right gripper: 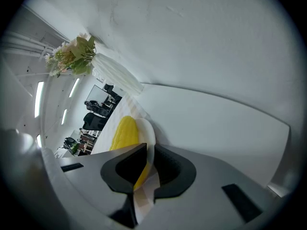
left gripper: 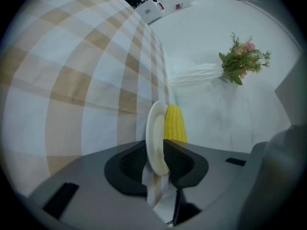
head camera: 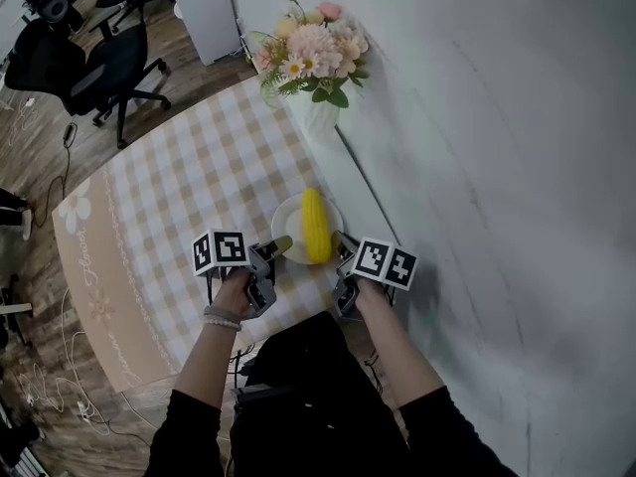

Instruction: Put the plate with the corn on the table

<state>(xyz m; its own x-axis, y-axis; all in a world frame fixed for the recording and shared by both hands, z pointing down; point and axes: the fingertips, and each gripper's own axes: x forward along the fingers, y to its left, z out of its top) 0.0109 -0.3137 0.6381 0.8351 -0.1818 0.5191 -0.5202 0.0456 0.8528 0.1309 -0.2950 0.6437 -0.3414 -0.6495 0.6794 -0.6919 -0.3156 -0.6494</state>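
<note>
Plate (head camera: pixel 288 217) with the corn (head camera: pixel 316 225) is sitting at the right edge of the tabletop (head camera: pixel 189 187), toward the near right corner, just beside the white wall (head camera: pixel 497 167). I'm seeing the corn lying lengthwise across the plate, yellow, running from the near rim toward the far rim.

I'm holding the left gripper (head camera: pixel 278 246) on the plate's left rim. In the left gripper view its jaws are standing nearly together, both pads pressing on the thin white rim, with the corn just past the right jaw. I'm holding the right gripper (head camera: pixel 343 251) on the opposite rim. In the right gripper view its jaws are clamping the rim the same way, narrow gap, the corn's end showing just beside the left jaw. So both are gripping the plate, one on each side.

Checked beige-and-white tablecloth (left gripper: pixel 86 80) is showing right under the plate. I can't tell whether the plate is resting on it or hanging just above.

Vase of flowers (head camera: pixel 313 63) is standing at the far right corner against the wall, well apart from the plate. Black office chair (head camera: pixel 109 63) is standing on the wood floor (head camera: pixel 30 147) past the far left edge.
</note>
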